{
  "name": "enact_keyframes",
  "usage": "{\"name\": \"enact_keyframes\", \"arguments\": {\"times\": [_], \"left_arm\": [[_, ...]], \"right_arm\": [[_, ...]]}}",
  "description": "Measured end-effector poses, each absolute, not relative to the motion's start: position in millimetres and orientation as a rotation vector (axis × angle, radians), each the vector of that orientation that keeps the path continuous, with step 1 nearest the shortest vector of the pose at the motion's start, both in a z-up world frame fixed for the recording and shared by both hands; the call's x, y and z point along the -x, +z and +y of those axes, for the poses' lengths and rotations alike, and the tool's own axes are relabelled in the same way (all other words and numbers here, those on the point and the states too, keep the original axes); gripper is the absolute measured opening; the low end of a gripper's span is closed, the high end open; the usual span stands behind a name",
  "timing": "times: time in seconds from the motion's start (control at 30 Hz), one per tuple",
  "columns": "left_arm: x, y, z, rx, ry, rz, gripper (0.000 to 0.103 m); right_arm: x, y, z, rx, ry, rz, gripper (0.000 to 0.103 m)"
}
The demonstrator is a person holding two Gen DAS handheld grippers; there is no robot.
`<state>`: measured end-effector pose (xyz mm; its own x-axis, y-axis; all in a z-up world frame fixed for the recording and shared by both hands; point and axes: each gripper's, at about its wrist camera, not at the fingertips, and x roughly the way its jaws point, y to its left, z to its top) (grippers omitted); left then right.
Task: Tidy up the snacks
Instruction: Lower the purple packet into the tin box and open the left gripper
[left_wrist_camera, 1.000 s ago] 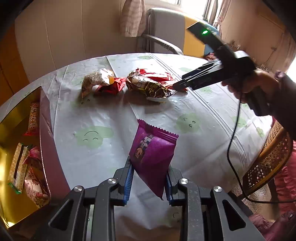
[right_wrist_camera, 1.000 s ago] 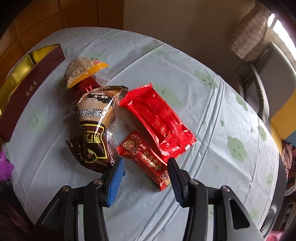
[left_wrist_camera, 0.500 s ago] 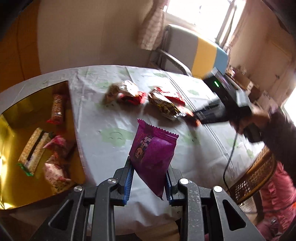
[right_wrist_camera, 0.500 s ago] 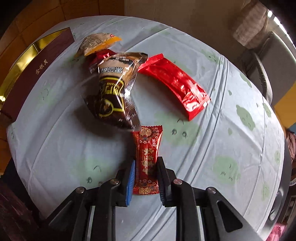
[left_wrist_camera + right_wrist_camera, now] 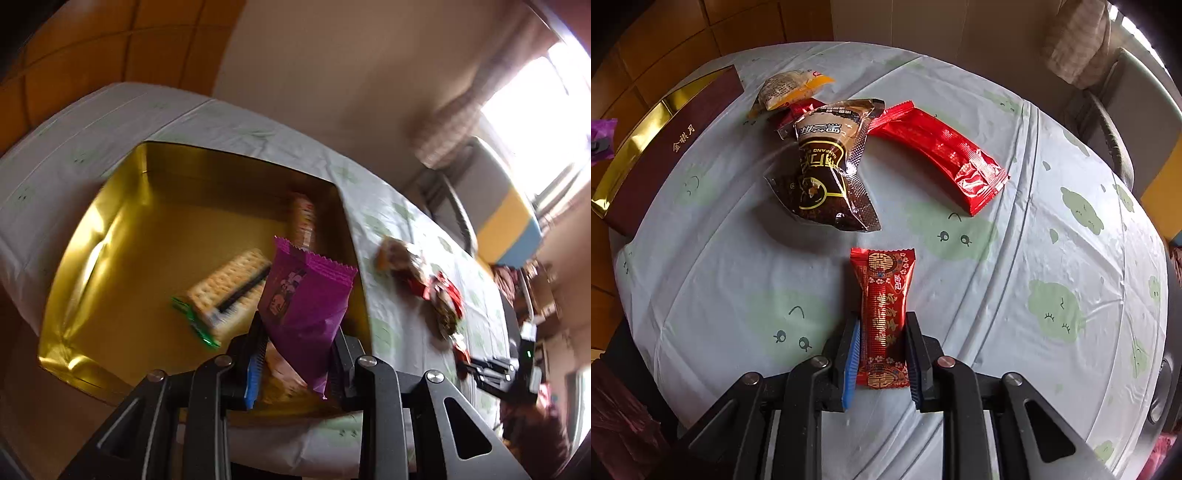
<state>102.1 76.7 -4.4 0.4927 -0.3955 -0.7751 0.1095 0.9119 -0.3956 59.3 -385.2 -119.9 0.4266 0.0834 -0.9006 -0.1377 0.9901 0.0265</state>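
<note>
My left gripper [image 5: 295, 354] is shut on a purple snack packet [image 5: 306, 302] and holds it over the near right corner of the gold-lined box [image 5: 122, 236]. Inside the box lie a cracker pack [image 5: 225, 288], a tall biscuit pack [image 5: 303, 221] and more wrapped snacks under the jaws. My right gripper [image 5: 882, 354] is shut on a small red and gold candy packet [image 5: 884, 314] just above the tablecloth. Beyond it lie a brown bag [image 5: 827, 173], a long red packet [image 5: 945, 151] and a yellow-tipped bag [image 5: 790, 88].
The round table carries a pale cloth [image 5: 1052, 258] with green cartoon prints. The box's maroon side [image 5: 665, 155] stands at the table's left edge. A grey and yellow chair [image 5: 495, 199] is behind the table. The right gripper's body [image 5: 506, 376] and the person's hand show at the far right.
My left gripper swung left with the purple packet, from over the cloth to over the box. My right gripper closed on the small red packet and drew it towards me, away from the pile.
</note>
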Motion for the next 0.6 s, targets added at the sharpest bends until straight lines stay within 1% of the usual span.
{"name": "enact_keyframes", "arguments": {"times": [0.17,0.4,0.6], "left_arm": [[-143.6,-9.5,83.1,0.306,-0.264,1.042,0.030],[-205.7,-36.6,57.4,0.281,-0.249,1.134,0.030],[-242.3,-51.5,38.1,0.220,-0.230,1.161,0.031]], "right_arm": [[-58.4,-120.5,-382.6,0.063,0.139,1.117,0.022],[-57.6,-120.1,-383.1,0.064,0.144,1.114,0.022],[-56.1,-118.7,-384.7,0.059,0.148,1.112,0.022]]}}
